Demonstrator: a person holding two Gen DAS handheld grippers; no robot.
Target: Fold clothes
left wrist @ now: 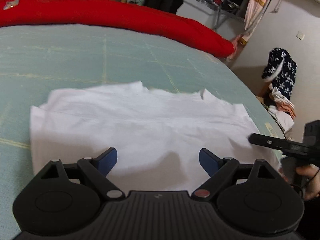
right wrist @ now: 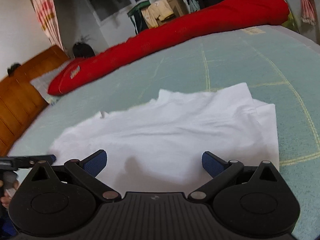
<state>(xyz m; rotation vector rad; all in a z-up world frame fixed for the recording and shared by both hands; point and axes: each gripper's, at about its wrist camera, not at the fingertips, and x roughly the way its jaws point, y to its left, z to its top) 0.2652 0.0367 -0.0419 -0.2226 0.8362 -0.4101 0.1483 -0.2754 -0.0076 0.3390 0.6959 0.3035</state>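
Observation:
A white garment lies spread in folded layers on the pale green mat; the right wrist view shows the same white garment on the mat. My left gripper hovers over its near edge, open, nothing between the blue pads. My right gripper is also open above the near edge. In the left wrist view the right gripper reaches in from the right at the garment's corner. The left gripper shows at the left edge of the right wrist view.
A long red roll of fabric lies along the far side of the mat, also seen as a red roll. A pile of clothes sits beyond the right edge. A wooden panel stands at the left.

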